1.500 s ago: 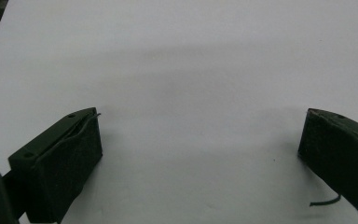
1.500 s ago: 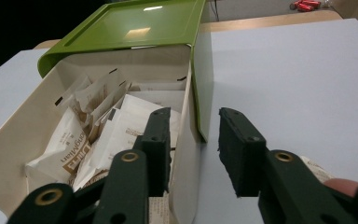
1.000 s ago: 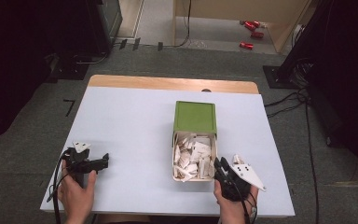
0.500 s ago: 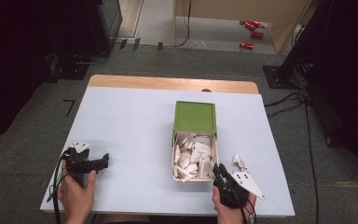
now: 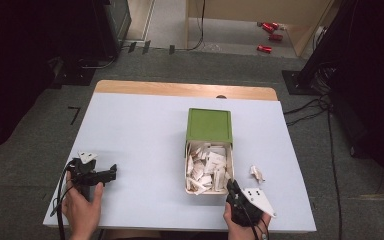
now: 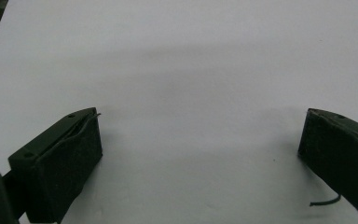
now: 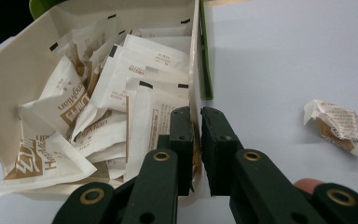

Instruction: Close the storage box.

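Right gripper view looks straight down the two black jaws of the right gripper (image 7: 196,140), which have just been closing and now stand pinched on the thin side wall of the open cardboard box (image 7: 37,60), one jaw inside among the sachets and one outside, with the wall caught between the pads. The box is heaped with white-and-brown sachets (image 7: 98,102), and its green lid (image 7: 206,60) hangs folded back behind the far end. One crumpled sachet (image 7: 338,126) lies loose on the pale blue table (image 7: 284,56), off to the side of the box and well apart from it. In the high view the box (image 5: 186,172) sits right of the table's middle, with the right gripper (image 5: 234,191) at its near corner. The left gripper (image 5: 109,173) rests near the table's near left edge, well apart from the box; the left gripper view shows its jaws spread wide over bare tabletop with nothing between them. The step in hand looks like taking hold of the box by its wall, probably to steady or shift it. The next move calls for a gentle pull, since thin card may bend or tear, and the free left gripper seems best placed to reach into the sachets or go for the stray one.
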Motion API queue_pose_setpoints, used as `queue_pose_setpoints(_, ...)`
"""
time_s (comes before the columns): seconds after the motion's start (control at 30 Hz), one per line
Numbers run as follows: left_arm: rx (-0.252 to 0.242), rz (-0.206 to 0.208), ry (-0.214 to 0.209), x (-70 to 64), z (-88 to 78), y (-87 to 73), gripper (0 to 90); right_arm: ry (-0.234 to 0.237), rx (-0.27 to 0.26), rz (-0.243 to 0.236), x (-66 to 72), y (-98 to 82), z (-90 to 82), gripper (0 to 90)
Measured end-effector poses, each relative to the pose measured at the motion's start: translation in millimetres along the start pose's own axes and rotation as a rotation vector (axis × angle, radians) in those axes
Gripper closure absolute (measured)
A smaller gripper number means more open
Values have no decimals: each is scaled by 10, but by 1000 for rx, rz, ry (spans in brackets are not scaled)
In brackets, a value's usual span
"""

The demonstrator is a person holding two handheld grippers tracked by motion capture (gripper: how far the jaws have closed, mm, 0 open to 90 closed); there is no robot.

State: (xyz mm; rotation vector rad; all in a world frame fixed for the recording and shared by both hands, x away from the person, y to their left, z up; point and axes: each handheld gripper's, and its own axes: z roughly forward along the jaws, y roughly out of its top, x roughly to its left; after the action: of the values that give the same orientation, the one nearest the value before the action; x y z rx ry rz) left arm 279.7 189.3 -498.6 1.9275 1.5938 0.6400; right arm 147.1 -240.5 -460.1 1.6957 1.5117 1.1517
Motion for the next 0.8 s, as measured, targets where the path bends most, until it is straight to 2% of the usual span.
queue_pose_setpoints(0.27, 0, 0, 0, 0, 0, 0, 0, -21, -11, -18, 17, -76, 34, 851)
queue_pose_setpoints(0.43, 0, 0, 0, 0, 0, 0, 0, -17, -18, 14, 6, -97, 39, 855)
queue_pose_setpoints(0.8, 0, 0, 0, 0, 0, 0, 0, -65, -13, 6, 67, -89, 25, 887)
